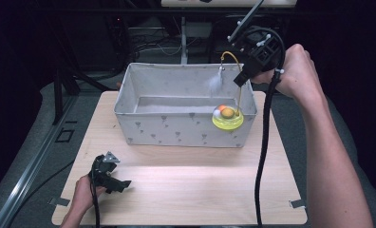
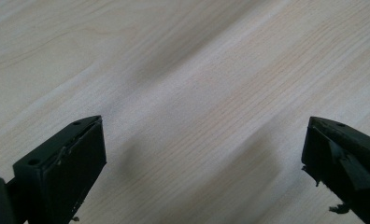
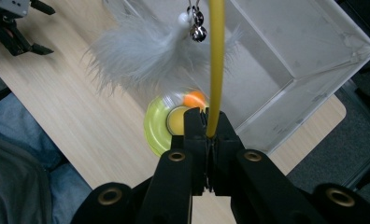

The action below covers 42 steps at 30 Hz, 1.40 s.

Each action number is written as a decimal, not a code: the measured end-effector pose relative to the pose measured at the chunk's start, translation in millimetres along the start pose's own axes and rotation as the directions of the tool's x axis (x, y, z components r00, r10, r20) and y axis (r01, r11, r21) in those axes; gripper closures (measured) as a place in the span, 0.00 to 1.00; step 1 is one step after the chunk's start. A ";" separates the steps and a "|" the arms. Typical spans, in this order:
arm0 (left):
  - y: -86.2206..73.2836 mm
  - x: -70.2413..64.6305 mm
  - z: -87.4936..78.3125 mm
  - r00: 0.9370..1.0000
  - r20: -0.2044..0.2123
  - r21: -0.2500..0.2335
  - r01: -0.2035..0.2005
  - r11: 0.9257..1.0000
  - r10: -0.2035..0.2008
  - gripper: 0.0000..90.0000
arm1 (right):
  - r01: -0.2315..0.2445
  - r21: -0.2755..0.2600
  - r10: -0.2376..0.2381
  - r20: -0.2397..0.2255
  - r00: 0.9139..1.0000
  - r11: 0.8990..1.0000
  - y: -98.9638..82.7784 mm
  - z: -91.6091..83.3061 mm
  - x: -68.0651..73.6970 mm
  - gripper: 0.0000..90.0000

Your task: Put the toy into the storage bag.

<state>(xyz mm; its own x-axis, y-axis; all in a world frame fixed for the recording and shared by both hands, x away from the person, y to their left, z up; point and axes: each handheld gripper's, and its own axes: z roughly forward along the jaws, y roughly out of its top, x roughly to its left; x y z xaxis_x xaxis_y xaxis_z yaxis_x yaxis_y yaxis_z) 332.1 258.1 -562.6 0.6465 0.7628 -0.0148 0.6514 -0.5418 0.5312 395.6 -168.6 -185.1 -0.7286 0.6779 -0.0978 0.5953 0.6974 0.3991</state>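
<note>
A cat toy hangs from my right gripper (image 1: 241, 78): a yellow-green round base (image 1: 228, 122) carrying an orange and a yellow ball, and a curved yellow wire (image 1: 232, 56) with a grey feather (image 1: 215, 83) at its end. It is held in the air over the front right corner of the grey fabric box (image 1: 176, 130). In the right gripper view my right gripper (image 3: 206, 116) is shut on the wire (image 3: 216, 65), with the base (image 3: 156, 126), feather (image 3: 141, 51) and a small bell (image 3: 199, 31) beyond. My left gripper (image 1: 122, 184) rests open at the table's front left, over bare wood (image 2: 204, 126).
The box is open-topped, looks empty inside (image 3: 286, 70) and stands at the back of the wooden table (image 1: 186, 190). A thick black cable (image 1: 262, 156) trails from my right gripper down across the table's right side. Dark floor and cables lie behind the table.
</note>
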 end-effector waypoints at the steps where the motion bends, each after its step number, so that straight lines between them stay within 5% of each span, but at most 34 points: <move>1: 0.0 0.0 0.0 1.000 0.000 0.000 0.000 1.000 0.000 0.00 | -0.002 -0.003 0.002 -0.002 1.000 1.000 0.9 0.3 -0.3 0.98; 22: 0.1 0.5 -0.4 1.000 0.000 -0.002 -0.006 1.000 0.006 0.00 | -0.055 -0.048 0.058 0.057 0.997 0.997 13.4 -15.9 -15.2 0.98; 42: 0.1 0.4 -0.3 1.000 0.003 -0.002 -0.004 1.000 0.004 0.00 | -0.125 -0.058 0.130 0.101 0.986 0.990 21.9 -1.5 -38.6 0.98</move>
<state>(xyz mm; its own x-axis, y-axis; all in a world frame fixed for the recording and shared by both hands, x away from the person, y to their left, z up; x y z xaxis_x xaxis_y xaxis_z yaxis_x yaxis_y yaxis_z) 332.3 258.5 -562.3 0.6504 0.7595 -0.0145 0.6476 -0.5443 0.5333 436.3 -179.9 -171.2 -0.6069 0.7830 -0.1364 0.6611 0.5926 0.4602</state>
